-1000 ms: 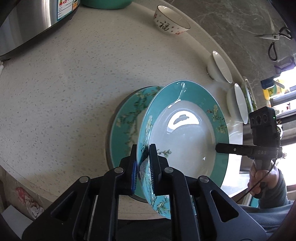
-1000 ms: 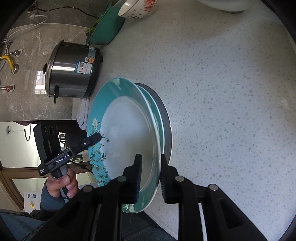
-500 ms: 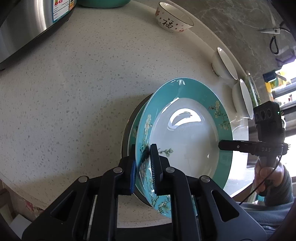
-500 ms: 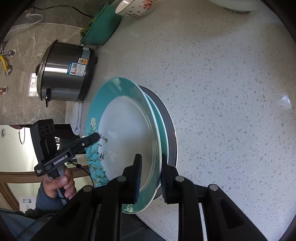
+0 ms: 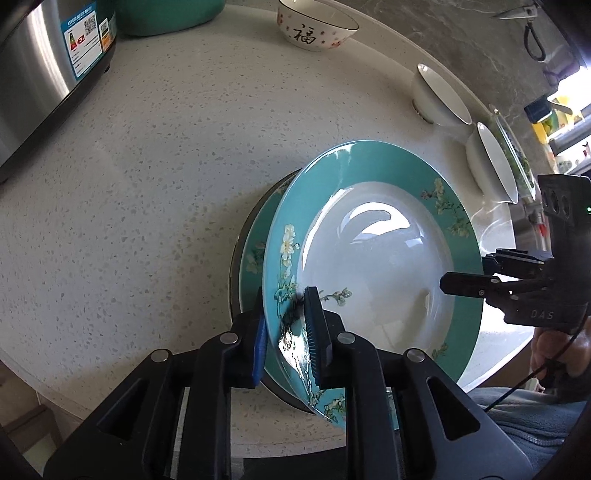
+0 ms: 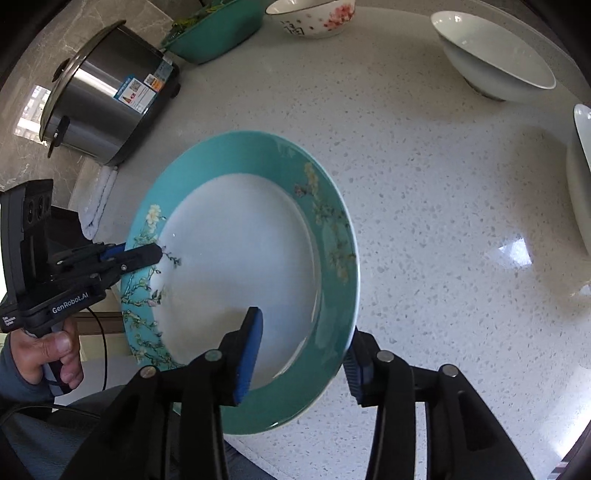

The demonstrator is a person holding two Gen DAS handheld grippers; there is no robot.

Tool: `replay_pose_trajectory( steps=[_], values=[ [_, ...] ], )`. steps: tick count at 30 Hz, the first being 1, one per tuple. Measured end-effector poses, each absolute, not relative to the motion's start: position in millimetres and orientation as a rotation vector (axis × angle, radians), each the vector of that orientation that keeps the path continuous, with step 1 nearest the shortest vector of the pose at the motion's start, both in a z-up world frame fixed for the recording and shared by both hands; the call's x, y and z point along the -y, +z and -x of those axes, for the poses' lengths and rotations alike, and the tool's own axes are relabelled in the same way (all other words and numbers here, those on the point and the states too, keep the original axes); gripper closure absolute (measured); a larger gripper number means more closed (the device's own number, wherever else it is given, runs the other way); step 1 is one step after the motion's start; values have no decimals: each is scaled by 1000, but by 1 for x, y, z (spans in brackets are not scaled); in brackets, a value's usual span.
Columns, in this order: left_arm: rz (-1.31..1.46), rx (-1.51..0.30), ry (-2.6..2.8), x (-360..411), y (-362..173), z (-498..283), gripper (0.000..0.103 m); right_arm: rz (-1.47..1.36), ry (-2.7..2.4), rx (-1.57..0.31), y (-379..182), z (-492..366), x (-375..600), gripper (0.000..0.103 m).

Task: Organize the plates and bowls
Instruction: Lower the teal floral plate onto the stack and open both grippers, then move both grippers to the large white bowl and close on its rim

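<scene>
A teal-rimmed plate (image 5: 373, 266) with a white centre and blossom pattern leans over a stack of a second teal plate (image 5: 251, 254) and a dark plate (image 5: 236, 266) on the counter. My left gripper (image 5: 286, 325) is shut on the top plate's near rim, and its jaws are starting to open. It also shows at the left of the right wrist view, left gripper (image 6: 147, 254), one finger lying on the rim. My right gripper (image 6: 304, 328) is opening. The plate (image 6: 240, 251) has its rim between the pads, which stand clear of it. Opposite, the right gripper (image 5: 465, 273) hovers at the rim.
A steel rice cooker (image 6: 107, 96) stands at the back left beside a teal bowl (image 6: 218, 29) and a flowered bowl (image 6: 310, 18). Two white bowls (image 6: 495, 62) (image 6: 580, 177) sit at the right. A folded white cloth (image 6: 96, 199) lies by the cooker. The counter edge runs close below the plates.
The right gripper's jaws have spread off the plate rim. The top plate has shifted over the stack and now covers it in the right wrist view. The left gripper keeps its hold.
</scene>
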State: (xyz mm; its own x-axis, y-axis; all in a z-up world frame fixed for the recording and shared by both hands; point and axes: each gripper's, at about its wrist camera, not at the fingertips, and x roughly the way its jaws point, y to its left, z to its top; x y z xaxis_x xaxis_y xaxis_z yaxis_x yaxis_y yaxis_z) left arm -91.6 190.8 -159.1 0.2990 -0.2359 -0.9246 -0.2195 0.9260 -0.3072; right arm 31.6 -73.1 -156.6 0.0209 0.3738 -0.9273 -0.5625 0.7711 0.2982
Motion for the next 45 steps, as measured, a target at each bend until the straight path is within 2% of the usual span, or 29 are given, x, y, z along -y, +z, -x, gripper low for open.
replay_pose_trajectory(
  steps=[9,14,15,16,18,19,20,25,31,35,39,41,45],
  values=[
    [392,-1263,-11,-185,-157,86,85,195,688,-1317,-157,-25,70,58],
    [410,-1252,-29,-186,-157,85,76,127,675,-1305,-156,-26,77,56],
    [418,-1250,-42,-186,-156,84,68,112,670,-1304,-156,-26,79,53],
    [428,-1239,-61,-184,-154,83,54,100,669,-1303,-156,-26,81,49],
    [417,-1223,-73,-181,-150,81,38,77,658,-1298,-156,-26,86,40],
    [406,-1220,-72,-179,-149,80,29,62,656,-1297,-155,-26,89,39],
    [397,-1222,-62,-178,-148,78,26,49,656,-1295,-155,-25,91,39],
    [422,-1209,-15,-188,-135,76,26,-49,662,-1274,-148,-21,114,39],
    [449,-1098,-48,-174,-86,46,23,-258,647,-1230,-136,-18,178,33],
    [481,-1042,-160,-129,-61,14,21,-421,608,-1207,-133,-19,238,33],
    [542,-1040,-298,-73,-59,-21,18,-610,542,-1147,-123,-24,329,30],
    [542,-1058,-360,-40,-62,-40,18,-662,497,-1106,-114,-30,370,24],
    [447,-1124,-381,25,-68,-89,18,-731,447,-1025,-96,-54,433,24]
  ],
)
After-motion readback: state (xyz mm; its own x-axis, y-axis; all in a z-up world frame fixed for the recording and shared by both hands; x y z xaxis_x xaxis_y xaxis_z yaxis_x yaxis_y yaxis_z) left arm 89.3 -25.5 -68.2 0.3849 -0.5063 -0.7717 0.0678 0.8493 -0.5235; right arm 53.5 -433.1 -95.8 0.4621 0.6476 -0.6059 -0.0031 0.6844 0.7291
